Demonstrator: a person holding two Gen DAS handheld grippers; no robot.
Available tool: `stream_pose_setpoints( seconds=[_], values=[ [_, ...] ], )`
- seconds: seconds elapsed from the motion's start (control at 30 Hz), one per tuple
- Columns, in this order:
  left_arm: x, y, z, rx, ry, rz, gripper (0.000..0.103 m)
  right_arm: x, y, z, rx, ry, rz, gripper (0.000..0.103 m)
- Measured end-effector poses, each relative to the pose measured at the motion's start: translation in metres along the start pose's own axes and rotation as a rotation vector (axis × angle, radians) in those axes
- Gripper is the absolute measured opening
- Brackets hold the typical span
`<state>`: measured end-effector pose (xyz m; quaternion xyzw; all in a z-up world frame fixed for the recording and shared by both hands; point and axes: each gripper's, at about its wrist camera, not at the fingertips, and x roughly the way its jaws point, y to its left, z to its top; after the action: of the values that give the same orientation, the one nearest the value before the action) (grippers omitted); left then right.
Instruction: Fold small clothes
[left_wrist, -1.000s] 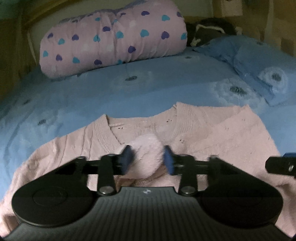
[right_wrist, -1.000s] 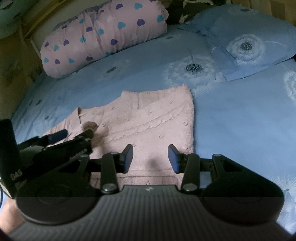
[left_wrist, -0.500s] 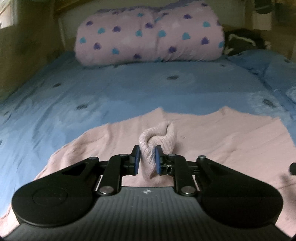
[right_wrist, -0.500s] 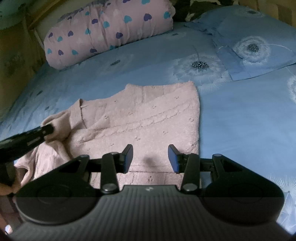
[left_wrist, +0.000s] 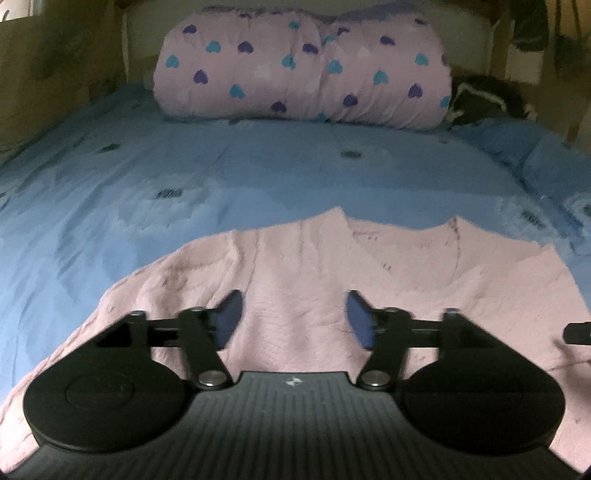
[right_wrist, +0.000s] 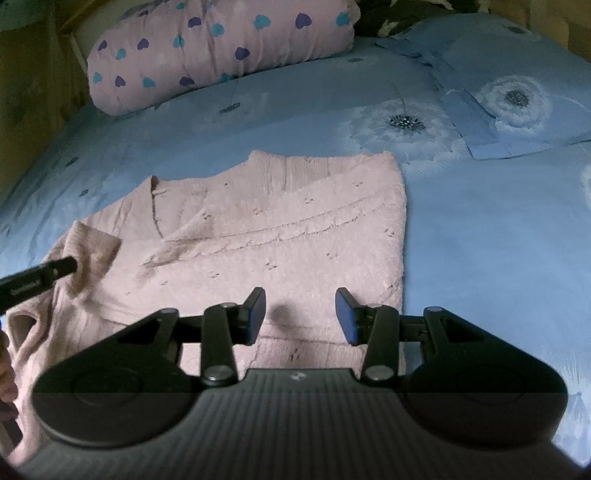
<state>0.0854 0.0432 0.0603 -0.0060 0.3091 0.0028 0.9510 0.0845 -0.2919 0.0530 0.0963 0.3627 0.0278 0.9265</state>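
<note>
A pale pink knitted sweater (left_wrist: 295, 273) lies flat on the blue bed, neckline away from me. Its right sleeve is folded in, giving a straight right edge in the right wrist view (right_wrist: 280, 236). My left gripper (left_wrist: 293, 319) is open and empty just above the sweater's chest. A sleeve cuff (right_wrist: 92, 251) lies folded over the sweater's left side, beside one left finger (right_wrist: 37, 277). My right gripper (right_wrist: 300, 315) is open and empty over the sweater's lower hem.
The bed has a blue dandelion-print sheet (left_wrist: 184, 173). A rolled pink quilt with hearts (left_wrist: 303, 74) lies at the head. A blue pillow (right_wrist: 509, 88) lies at the right. A dark garment (left_wrist: 484, 99) sits by the headboard.
My left gripper closed on the pink sleeve cuff, carried it over the sweater, then opened and let it go. My right gripper stayed open over the hem.
</note>
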Motion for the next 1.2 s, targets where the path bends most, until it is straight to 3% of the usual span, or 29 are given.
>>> stream_pose_setpoints(
  seconds=[0.27,0.47,0.6,0.8,0.9,1.2],
  values=[
    [0.032,0.007,0.002,-0.003,0.028,-0.03,0.074,0.005,-0.016,0.015,0.047,-0.07,-0.043,0.045],
    [0.061,0.027,0.003,-0.128,0.101,-0.059,0.074,0.023,-0.045,0.021,0.108,-0.102,-0.121,0.045],
    [0.067,0.028,0.006,-0.142,0.1,-0.064,0.074,0.04,-0.062,0.023,0.193,-0.095,-0.101,0.046],
    [0.067,0.027,0.004,-0.134,0.093,-0.06,0.072,0.053,-0.059,0.032,0.217,-0.137,-0.066,0.046],
    [0.068,0.025,0.003,-0.125,0.094,-0.059,0.068,0.06,-0.054,0.032,0.194,-0.141,-0.081,0.047],
    [0.07,0.018,0.001,-0.083,0.096,-0.033,0.07,0.06,-0.058,0.031,0.189,-0.147,-0.065,0.047]
  ],
)
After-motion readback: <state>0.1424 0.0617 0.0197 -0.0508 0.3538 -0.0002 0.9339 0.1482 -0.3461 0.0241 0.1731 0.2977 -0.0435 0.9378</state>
